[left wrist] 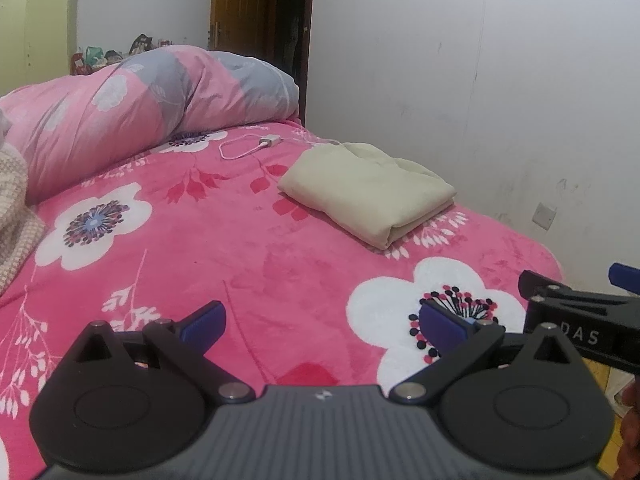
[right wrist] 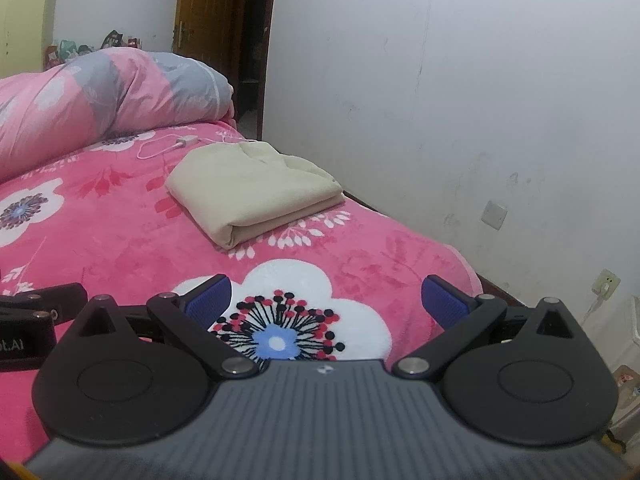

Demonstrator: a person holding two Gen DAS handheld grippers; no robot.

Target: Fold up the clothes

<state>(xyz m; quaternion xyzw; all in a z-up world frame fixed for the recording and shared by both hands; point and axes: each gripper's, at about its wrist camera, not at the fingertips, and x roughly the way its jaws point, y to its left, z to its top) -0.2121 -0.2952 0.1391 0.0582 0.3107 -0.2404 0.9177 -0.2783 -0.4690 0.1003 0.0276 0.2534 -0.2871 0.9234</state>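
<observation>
Garment (left wrist: 366, 192): cream, folded into a neat rectangle, lying on the bed (left wrist: 240, 248) near its wall-side edge, about midway along; fold edge faces the cameras. Same piece shows in the right wrist view (right wrist: 252, 196), well apart from both tools.

Left hand-held gripper (left wrist: 322, 322): jaws wide apart, nothing between them, blue pads (left wrist: 204, 322) over the pink floral blanket near the bed's near edge. Right hand-held gripper (right wrist: 326, 304): also spread apart, empty, pads (right wrist: 210, 300) either side of a big white flower print w/ blue centre (right wrist: 276, 342). Each tool shows at the edge of the other's view, so they sit side by side, just beside each other.

Rolled duvet (left wrist: 152, 108), pink/grey, lies across the far end of the bed. White charger w/ looped cable (left wrist: 256, 146) sits on the blanket btwn duvet and garment, close to the garment's far corner. Beige knitted fabric (left wrist: 14, 208) at the bed's left edge, partly cut off. Wooden door (left wrist: 244, 8) beyond the far end; white wall (left wrist: 480, 80) runs along the right edge of the bed, w/ a wall socket (right wrist: 606, 284) low down.
</observation>
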